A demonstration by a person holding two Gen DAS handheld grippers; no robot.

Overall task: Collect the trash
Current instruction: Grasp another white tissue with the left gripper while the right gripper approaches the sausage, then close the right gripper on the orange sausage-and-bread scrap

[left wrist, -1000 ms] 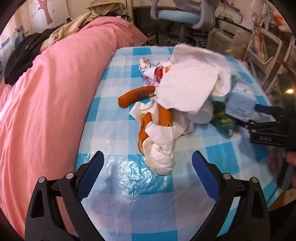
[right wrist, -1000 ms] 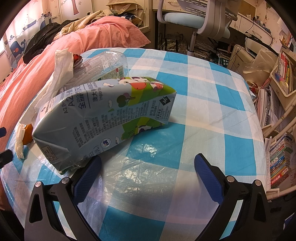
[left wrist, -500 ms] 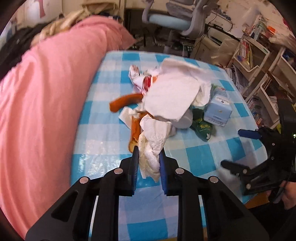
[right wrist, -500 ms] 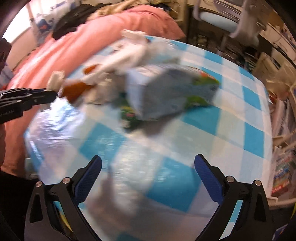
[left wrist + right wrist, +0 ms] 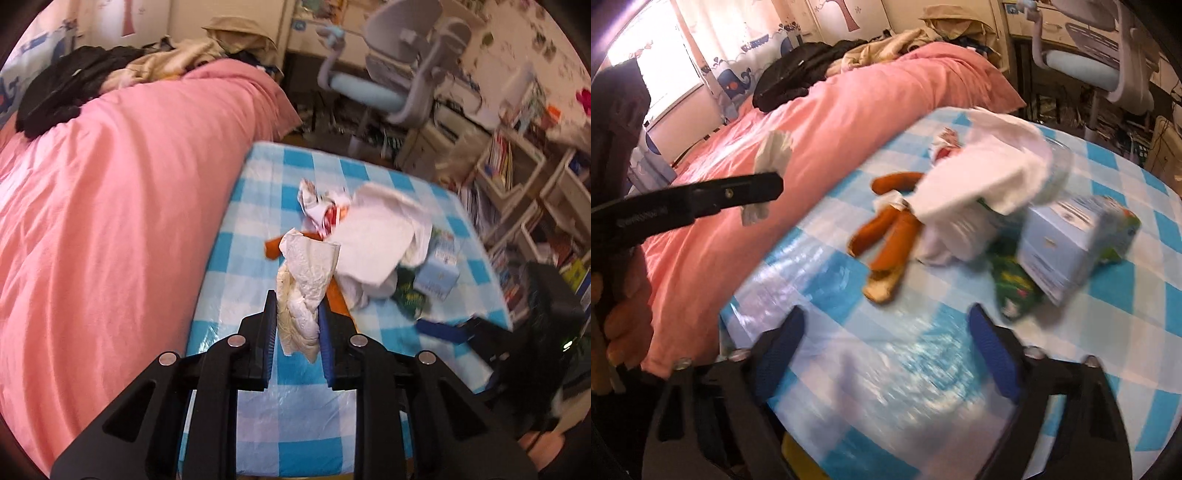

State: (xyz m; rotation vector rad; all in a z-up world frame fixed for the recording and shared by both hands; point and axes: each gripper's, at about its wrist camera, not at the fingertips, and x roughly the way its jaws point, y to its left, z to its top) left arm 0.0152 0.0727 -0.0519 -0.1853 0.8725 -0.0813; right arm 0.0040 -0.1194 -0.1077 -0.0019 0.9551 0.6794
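My left tongs [image 5: 297, 328] are clamped on a crumpled tissue [image 5: 306, 280], lifted clear of the table [image 5: 258, 229], w/ its long axis running up out of the jaws. My right tongs [image 5: 886, 354] are fairly wide, have just been closing, nothing between them. The peel [image 5: 886, 236] lies just beyond them, left of the carton [image 5: 1067, 240], long axis pointing roughly toward me, so the right is nearer. Only the right view shows the tissue hanging over the bed [image 5: 849, 110].
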